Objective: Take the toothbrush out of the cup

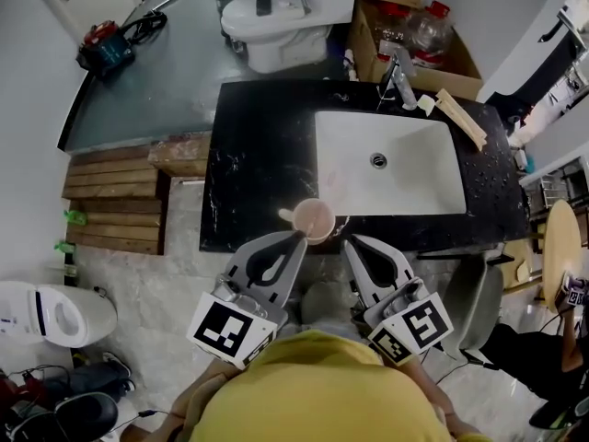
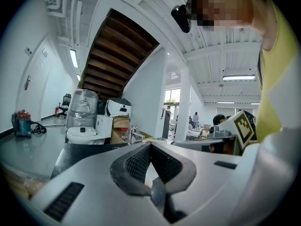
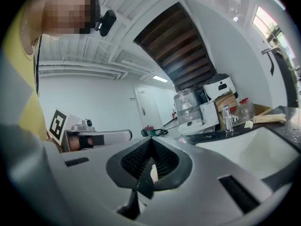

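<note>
A pink cup [image 1: 314,220] with a side handle stands at the front edge of the black countertop [image 1: 258,155], just left of the white sink [image 1: 391,164]. I cannot make out a toothbrush in it. My left gripper [image 1: 301,236] is shut, and its tips sit just below the cup's left side. My right gripper [image 1: 348,239] is shut too, with its tips just right of the cup. In the left gripper view the jaws [image 2: 150,143] meet with nothing held. In the right gripper view the jaws [image 3: 151,139] meet the same way.
A faucet [image 1: 400,79] stands behind the sink, and a long wooden piece [image 1: 460,116] lies at the back right. Behind the counter are a toilet [image 1: 267,26] and a cardboard box [image 1: 414,35] of bottles. A wooden pallet [image 1: 115,201] lies to the left.
</note>
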